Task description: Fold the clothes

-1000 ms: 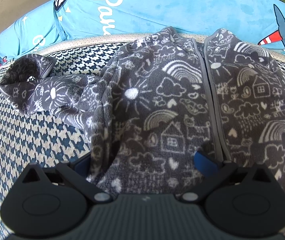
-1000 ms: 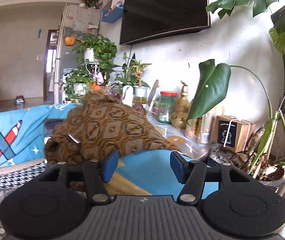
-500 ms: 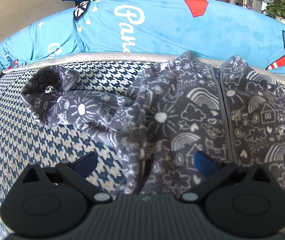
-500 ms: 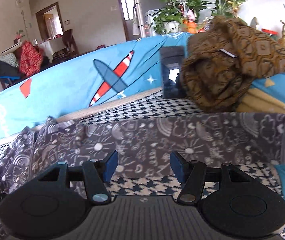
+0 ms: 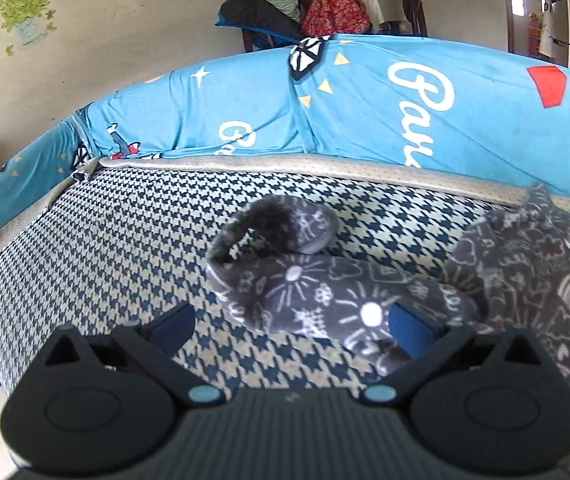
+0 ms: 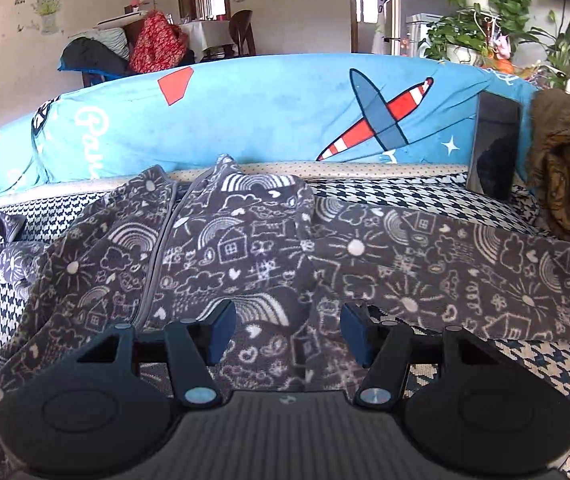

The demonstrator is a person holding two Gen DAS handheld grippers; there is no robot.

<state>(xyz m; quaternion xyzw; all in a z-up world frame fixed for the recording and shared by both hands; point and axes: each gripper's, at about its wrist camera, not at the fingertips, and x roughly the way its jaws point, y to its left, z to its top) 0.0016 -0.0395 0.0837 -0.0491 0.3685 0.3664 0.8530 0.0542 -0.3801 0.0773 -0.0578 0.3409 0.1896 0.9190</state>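
A dark grey fleece jacket [image 6: 221, 248] with white doodle print lies spread, zip side up, on the houndstooth sofa seat [image 5: 125, 240]. Its one sleeve [image 5: 309, 292] stretches left with a curled cuff [image 5: 285, 224]; the other sleeve [image 6: 465, 264] runs out to the right. My left gripper [image 5: 291, 322] is open just above the left sleeve, which lies between the blue pads without being clamped. My right gripper [image 6: 289, 330] is open too, hovering over the jacket's right front near the armpit.
A blue printed cover [image 5: 365, 112] drapes the sofa back. At the right end sit a brown patterned garment [image 6: 569, 168] and a dark upright phone-like object [image 6: 493, 152]. Houseplants [image 6: 485, 28] and a table with clothes [image 6: 145, 44] stand behind the sofa.
The left gripper swung left from the jacket body to the left sleeve. The right gripper turned from the side table and plants down onto the jacket. Both stayed open.
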